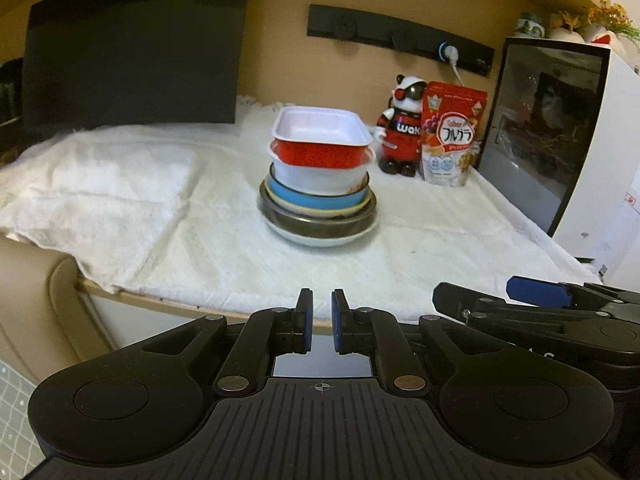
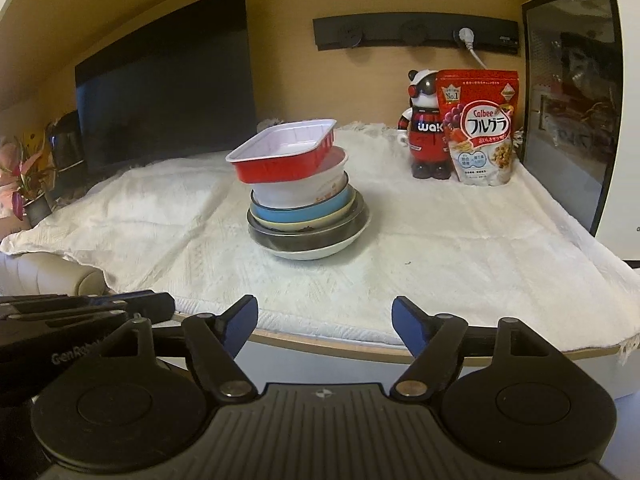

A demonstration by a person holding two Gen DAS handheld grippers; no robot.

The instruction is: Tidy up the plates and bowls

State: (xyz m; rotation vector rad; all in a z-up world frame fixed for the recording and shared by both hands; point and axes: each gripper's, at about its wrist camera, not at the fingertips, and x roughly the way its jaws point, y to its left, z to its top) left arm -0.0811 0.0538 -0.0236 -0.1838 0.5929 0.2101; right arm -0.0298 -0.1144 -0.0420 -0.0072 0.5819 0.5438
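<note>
The left gripper (image 1: 322, 312) has its jaws drawn almost together with nothing between them, hanging over the near edge of the tabletop (image 1: 224, 264). The right gripper (image 2: 324, 320) sits just beside it, jaws spread wide and empty, likewise short of the tabletop's front edge.

Well ahead of both, in the middle of the white cloth (image 2: 440, 248) covering the tabletop, stands one stack of dishes (image 2: 304, 196). A white plate (image 1: 320, 238) is at the bottom, a dark metal bowl (image 1: 316, 218) on it, then a cream dish and a blue bowl (image 1: 308, 197), a white bowl (image 1: 320, 176), and on top a red rectangular tray (image 1: 320, 140) with a white inside, sitting tilted.

Behind and right of the stack are a red-and-black panda figure (image 2: 426, 136) and a cereal bag (image 2: 480, 128), touching side by side. A white appliance (image 2: 576, 104) with a dark glass door stands at the right; a black panel (image 1: 132, 48) leans on the wall at the left.
</note>
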